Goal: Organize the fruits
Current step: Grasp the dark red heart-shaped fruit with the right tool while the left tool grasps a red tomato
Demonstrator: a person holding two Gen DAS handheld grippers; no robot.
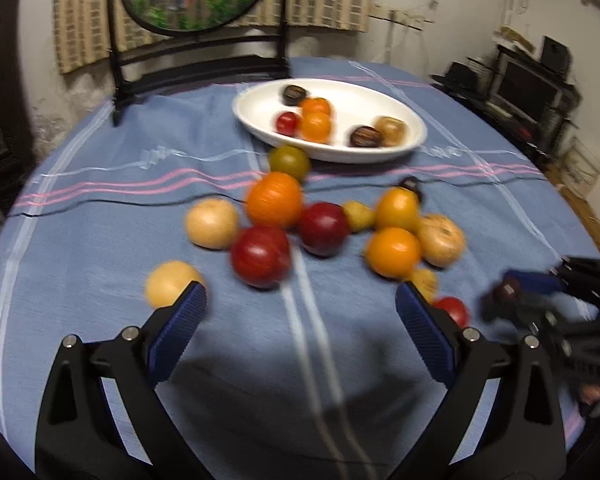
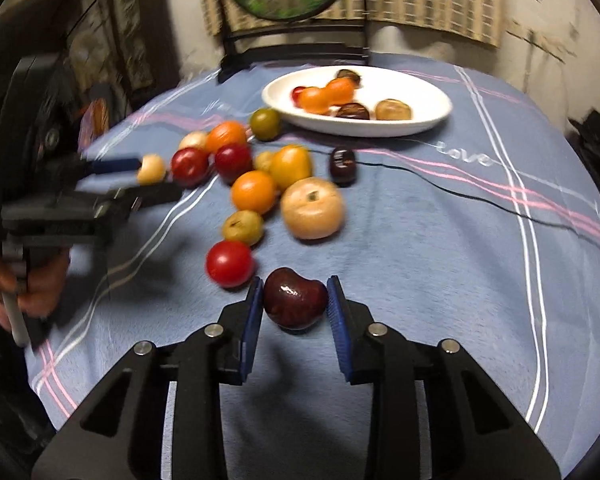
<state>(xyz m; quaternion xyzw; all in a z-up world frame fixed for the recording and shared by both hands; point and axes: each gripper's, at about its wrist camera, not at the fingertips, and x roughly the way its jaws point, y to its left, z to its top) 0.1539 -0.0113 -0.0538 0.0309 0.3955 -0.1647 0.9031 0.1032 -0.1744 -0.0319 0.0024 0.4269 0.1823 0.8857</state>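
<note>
The right claw point(image 2: 294, 300) has its blue ribbed pads against both flanks of a dark red, glossy, heart-shaped cherry-like fruit point(image 2: 295, 298), which sits on the blue cloth-covered tabletop point(image 2: 440, 240) nearest the person, just beside a small bright red round fruit point(image 2: 230, 263). The fruit looks light and smooth-skinned, so it is likely slippery and would bruise or pop out sideways under a hard squeeze; the widest part of its rounded body, where the pads now sit, seems the safest hold, with gentle pressure only. The left claw point(image 1: 300, 320) stands wide, nothing between its pads, hovering low over the cloth short of the loose heap of orange, red and pale yellow round fruits point(image 1: 274, 205). A pale yellow fruit point(image 1: 168, 283) lies just beyond its left pad. The white oval dish point(image 1: 260, 118) at the far side already holds several small fruits and is well apart from the gripped one, so the carry will cross the heap.
</note>
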